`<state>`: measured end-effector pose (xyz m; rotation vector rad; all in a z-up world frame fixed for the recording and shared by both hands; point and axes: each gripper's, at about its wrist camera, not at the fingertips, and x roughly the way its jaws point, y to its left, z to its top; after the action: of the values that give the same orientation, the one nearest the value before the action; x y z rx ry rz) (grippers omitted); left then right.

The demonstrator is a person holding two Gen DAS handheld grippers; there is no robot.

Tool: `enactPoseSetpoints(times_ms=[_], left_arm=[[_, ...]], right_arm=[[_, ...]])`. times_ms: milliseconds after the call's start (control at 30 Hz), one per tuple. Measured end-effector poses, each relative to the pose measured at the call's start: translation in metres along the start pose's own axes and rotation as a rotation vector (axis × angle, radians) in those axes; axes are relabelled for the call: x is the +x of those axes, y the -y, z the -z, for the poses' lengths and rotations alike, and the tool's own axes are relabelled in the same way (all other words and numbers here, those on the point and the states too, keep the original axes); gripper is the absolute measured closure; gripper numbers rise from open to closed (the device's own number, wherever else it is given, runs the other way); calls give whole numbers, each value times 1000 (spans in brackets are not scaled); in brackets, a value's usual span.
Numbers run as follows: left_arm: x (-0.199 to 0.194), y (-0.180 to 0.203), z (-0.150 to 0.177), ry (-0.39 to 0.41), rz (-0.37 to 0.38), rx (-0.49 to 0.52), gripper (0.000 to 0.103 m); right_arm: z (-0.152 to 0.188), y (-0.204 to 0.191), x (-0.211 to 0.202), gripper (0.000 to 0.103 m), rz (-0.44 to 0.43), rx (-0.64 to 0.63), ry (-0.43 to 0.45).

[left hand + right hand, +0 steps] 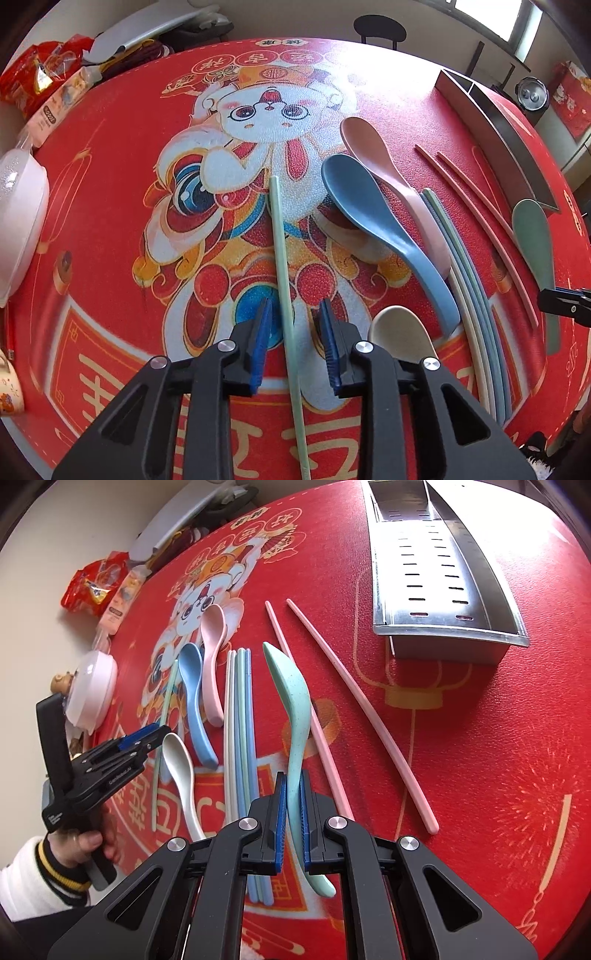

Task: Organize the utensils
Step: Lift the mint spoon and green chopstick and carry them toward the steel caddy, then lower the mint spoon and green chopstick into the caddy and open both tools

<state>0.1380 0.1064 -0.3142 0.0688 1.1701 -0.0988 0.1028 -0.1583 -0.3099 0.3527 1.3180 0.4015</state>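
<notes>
My left gripper is open, its jaws straddling a single green chopstick that lies on the red mat. My right gripper is shut on the handle of a green spoon, which tilts up off the mat; the spoon also shows in the left wrist view. A blue spoon, a pink spoon and a white spoon lie beside a bundle of several chopsticks. Two pink chopsticks lie apart. The metal utensil holder stands at the far right.
A white lidded dish, red snack bags and a mug sit at the table's left edge. A chair stands beyond the far edge. The left gripper also shows in the right wrist view.
</notes>
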Motion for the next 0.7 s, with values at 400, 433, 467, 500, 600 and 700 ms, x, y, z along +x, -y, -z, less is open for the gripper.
enactPoseSetpoints(times_ms=[400, 433, 467, 500, 600, 700], left_arm=[[-18, -29, -1, -4, 109, -123, 97], [-25, -30, -4, 7, 129, -139, 97], [-32, -31, -8, 19, 144, -147, 97], [-39, -30, -12, 31, 160, -154, 97], [-54, -20, -32, 54, 223, -175, 97], [-57, 3, -59, 60, 307, -180, 97]], right_arm=[[-4, 2, -8, 96, -8, 19, 27], [-5, 3, -11, 96, -13, 22, 34], [-7, 3, -14, 96, -19, 28, 43], [-10, 4, -18, 96, -24, 33, 52], [-19, 8, -30, 96, -47, 62, 86], [-36, 18, -44, 96, -43, 92, 122]])
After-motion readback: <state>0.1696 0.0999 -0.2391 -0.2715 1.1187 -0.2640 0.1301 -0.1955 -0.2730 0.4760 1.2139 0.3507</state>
